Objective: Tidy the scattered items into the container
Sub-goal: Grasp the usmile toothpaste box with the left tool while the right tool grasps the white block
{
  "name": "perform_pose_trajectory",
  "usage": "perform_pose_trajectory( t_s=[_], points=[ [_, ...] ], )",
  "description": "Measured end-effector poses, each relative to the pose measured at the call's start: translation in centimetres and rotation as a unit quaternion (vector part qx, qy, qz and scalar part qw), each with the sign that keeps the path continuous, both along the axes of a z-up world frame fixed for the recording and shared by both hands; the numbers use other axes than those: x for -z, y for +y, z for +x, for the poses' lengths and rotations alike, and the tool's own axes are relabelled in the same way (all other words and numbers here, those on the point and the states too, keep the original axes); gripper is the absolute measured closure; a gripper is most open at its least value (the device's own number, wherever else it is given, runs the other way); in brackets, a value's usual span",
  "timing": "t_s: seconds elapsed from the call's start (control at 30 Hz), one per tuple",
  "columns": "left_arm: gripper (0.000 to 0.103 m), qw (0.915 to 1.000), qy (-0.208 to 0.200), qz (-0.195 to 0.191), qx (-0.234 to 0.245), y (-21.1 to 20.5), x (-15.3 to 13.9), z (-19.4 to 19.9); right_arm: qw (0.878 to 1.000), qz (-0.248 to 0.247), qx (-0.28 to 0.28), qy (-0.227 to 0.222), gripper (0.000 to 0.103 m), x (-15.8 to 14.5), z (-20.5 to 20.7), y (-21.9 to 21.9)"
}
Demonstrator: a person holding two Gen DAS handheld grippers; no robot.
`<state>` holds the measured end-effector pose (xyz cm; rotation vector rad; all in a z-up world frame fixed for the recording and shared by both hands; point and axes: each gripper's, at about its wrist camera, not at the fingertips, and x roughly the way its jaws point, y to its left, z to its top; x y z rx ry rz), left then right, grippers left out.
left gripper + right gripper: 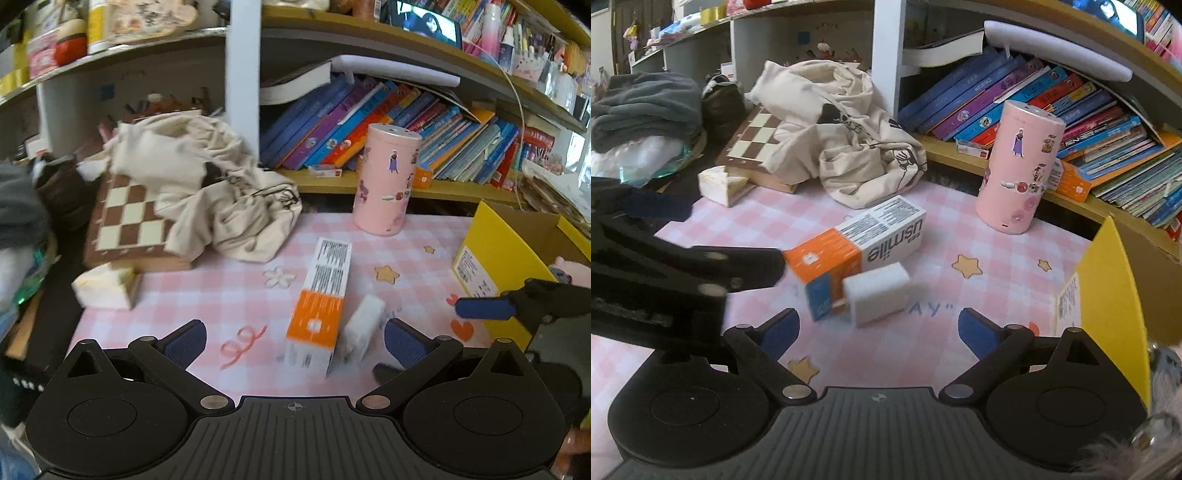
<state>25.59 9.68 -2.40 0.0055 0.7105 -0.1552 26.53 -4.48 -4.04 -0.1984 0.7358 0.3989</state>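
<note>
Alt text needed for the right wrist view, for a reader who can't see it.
The open right gripper faces a white block leaning against an orange-and-white usmile box on a pink checked tablecloth. The left gripper enters from the left; a yellow cardboard box stands at right.

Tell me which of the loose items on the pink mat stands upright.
The pink stickered cylinder near the bookshelf stands upright. The orange-and-white box and the white charger block both lie flat on the mat.

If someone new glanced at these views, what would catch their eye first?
Probably the orange-and-white box lying mid-table on the pink checked cloth, a white block beside it. Next, the stickered pink cylinder standing before the bookshelf, and the yellow box at the right edge.
</note>
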Motion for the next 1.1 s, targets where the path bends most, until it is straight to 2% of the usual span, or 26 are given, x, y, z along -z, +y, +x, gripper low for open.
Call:
perform_pose_trajectory(
  t_s=[0.13,0.37,0.47,0.57,0.63,0.77,0.9,1.1],
  points=[
    [0.001,0.9998,0.017,-0.012,0.007,-0.6,0.9,3.2,1.000,0.004,-0.007,0.010,0.010,0.8,1.9,-0.1],
    [0.005,0.9980,0.060,-0.009,0.014,-1.8,3.4,7.0,0.999,0.018,-0.012,0.039,0.011,2.6,4.1,-0.4],
    [0.013,0.9965,0.082,-0.013,0.009,-2.2,4.5,8.3,0.998,0.027,-0.013,0.047,0.011,3.2,4.9,-0.2],
    [0.021,0.9964,0.081,-0.026,0.002,-2.1,4.8,8.8,0.998,0.030,-0.017,0.046,0.014,3.5,5.5,0.1],
    [0.032,0.9959,0.087,-0.023,-0.005,-1.6,5.0,9.1,0.998,0.036,-0.022,0.046,0.014,3.6,5.8,0.1],
    [0.035,0.9949,0.095,-0.031,-0.007,-0.6,5.4,9.3,0.997,0.049,-0.025,0.047,0.014,3.8,6.3,0.1],
    [0.051,0.9954,0.092,-0.028,0.001,-0.1,5.3,9.4,0.997,0.059,-0.029,0.051,0.016,3.9,6.6,0.1],
    [0.053,0.9928,0.118,-0.016,-0.012,1.7,6.1,8.8,0.996,0.062,-0.033,0.058,0.020,3.8,6.2,-0.2]
  ],
)
